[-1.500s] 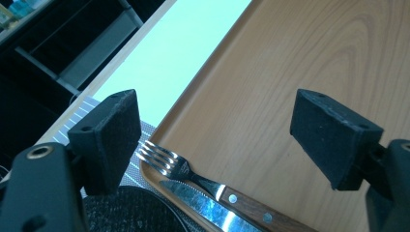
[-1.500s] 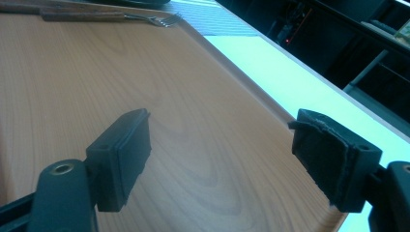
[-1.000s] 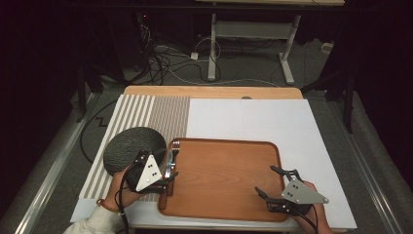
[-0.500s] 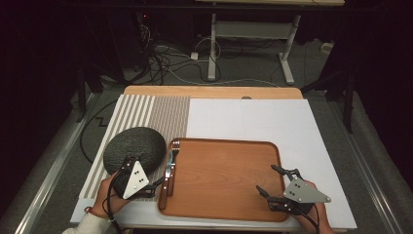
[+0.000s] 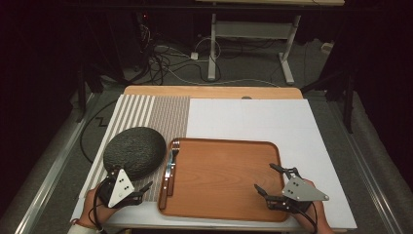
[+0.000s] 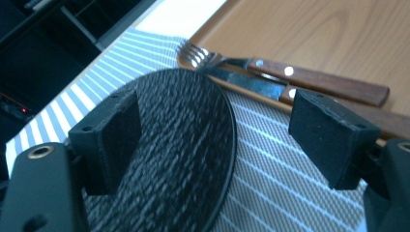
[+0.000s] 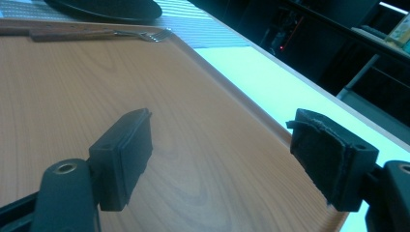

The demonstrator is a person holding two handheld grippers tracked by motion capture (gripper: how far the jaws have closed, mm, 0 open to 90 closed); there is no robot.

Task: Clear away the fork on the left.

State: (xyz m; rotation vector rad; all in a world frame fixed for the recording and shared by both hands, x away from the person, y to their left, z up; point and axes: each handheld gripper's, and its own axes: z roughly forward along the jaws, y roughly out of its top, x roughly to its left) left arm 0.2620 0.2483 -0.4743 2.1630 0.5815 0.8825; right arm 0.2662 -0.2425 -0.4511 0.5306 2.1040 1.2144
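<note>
1. Black, textured and round, the plate [image 5: 135, 152] lies on the striped placemat [image 5: 146, 114], just ahead of the left gripper [image 5: 138, 195]; in the left gripper view its near rim [image 6: 183, 145] sits between the two pads.
2. That left gripper is spread wide with nothing clamped; both pads [image 6: 113, 137] stand clear of the plate's edge, above the near edge of the placemat.
3. Ahead and to the right of the left gripper, a fork [image 5: 174, 156] and a knife [image 5: 168, 176], both with brown wooden handles, lie side by side along the left rim of the wooden tray [image 5: 229, 180]. The left gripper view shows the fork tines [image 6: 196, 53] just beyond the plate's far edge.
4. Over the tray's near right corner, the right gripper [image 5: 267, 181] is also wide open and holds nothing; bare wood lies between its pads [image 7: 128, 154].
5. From the right gripper, the cutlery and plate are well apart, across the tray.
6. A white board [image 5: 253, 119] lies beyond and beside the tray.
</note>
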